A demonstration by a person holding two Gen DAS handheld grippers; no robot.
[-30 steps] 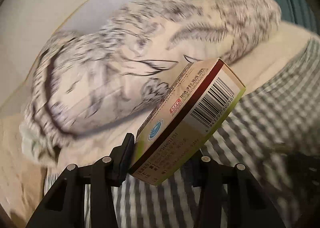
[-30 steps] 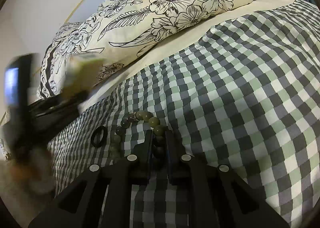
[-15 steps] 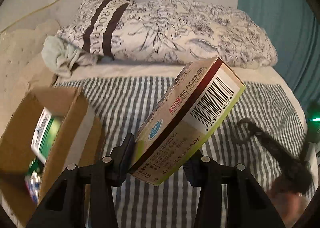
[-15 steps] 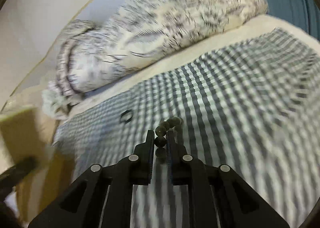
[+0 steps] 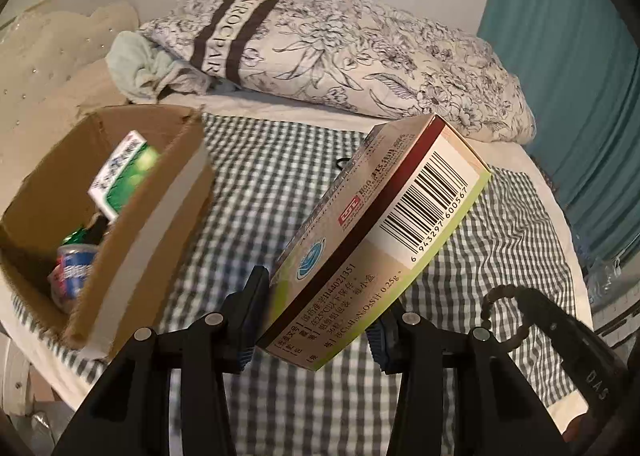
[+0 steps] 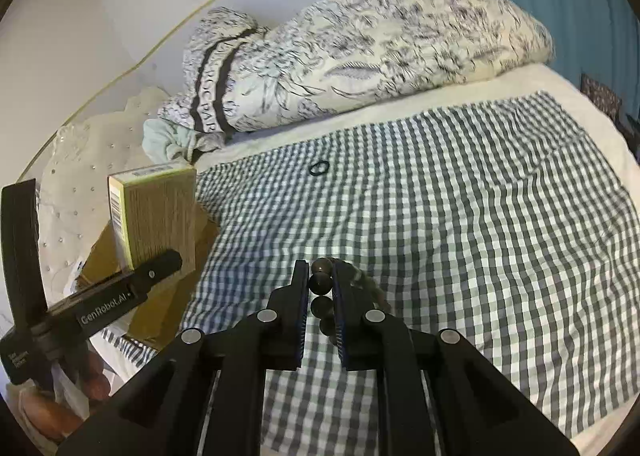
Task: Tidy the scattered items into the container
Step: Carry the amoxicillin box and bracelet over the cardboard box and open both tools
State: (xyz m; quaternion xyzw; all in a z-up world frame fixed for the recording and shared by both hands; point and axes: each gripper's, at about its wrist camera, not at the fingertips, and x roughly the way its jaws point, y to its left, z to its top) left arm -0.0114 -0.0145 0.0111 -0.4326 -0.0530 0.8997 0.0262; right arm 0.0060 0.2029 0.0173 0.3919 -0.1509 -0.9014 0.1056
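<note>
My left gripper (image 5: 320,304) is shut on a tan and green medicine box (image 5: 376,240) with a barcode, held tilted above the checked cloth. To its left is the open cardboard box (image 5: 160,215). It holds a green and white packet (image 5: 124,175) and a blue can (image 5: 74,272). In the right wrist view my right gripper (image 6: 320,272) is shut on a dark bead bracelet (image 6: 320,282), lifted off the cloth. A black hair tie (image 6: 319,167) lies farther back on the cloth. The left gripper (image 6: 160,252) with the medicine box (image 6: 156,207) is at the left, beside the cardboard box (image 6: 160,320).
A folded floral duvet (image 5: 360,55) and a mint cloth (image 5: 136,71) lie along the head of the bed. A teal curtain (image 5: 568,55) hangs at the right. The checked cloth (image 6: 460,236) covers the bed's middle. The bed edge drops off near the cardboard box.
My left gripper swung the medicine box away from the duvet towards the cardboard box, which came into view. My right gripper lifted the bracelet off the cloth and drew back from the hair tie.
</note>
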